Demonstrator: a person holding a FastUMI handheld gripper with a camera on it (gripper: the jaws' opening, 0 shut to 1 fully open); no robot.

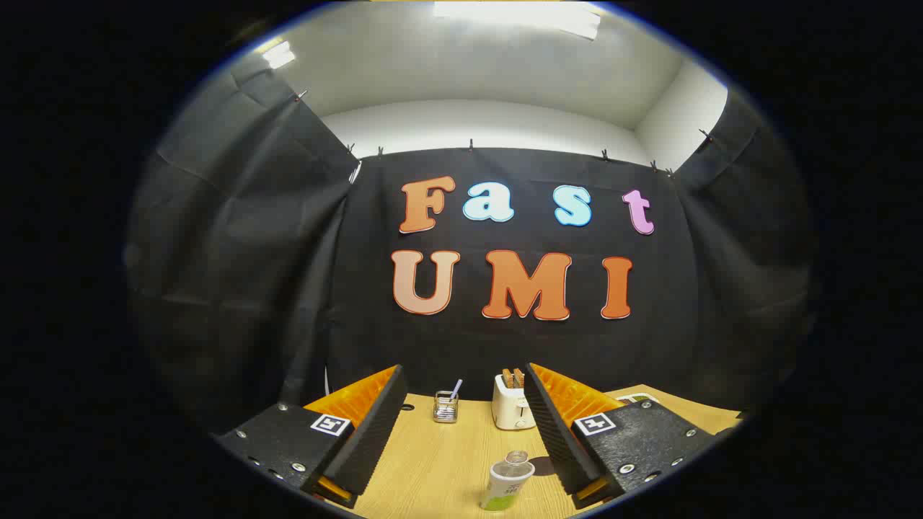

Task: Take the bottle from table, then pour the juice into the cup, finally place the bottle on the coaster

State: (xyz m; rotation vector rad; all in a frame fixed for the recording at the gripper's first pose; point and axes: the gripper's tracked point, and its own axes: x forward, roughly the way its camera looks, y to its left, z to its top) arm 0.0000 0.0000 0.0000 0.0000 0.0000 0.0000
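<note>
A small clear bottle (508,481) with a white and green label stands upright on the wooden table (433,461). It sits low between my two fingers, closer to the right one and apart from both. My gripper (465,382) is open, held above the table with its fingertips reaching past the bottle toward the back wall. Nothing is between the fingertips.
Near the table's far edge stands a white toaster (510,405) with bread slices in its slots, partly behind the right finger. To its left is a small wire holder (446,406) with a straw-like stick. A flat white and green item (638,397) lies beyond the right finger.
</note>
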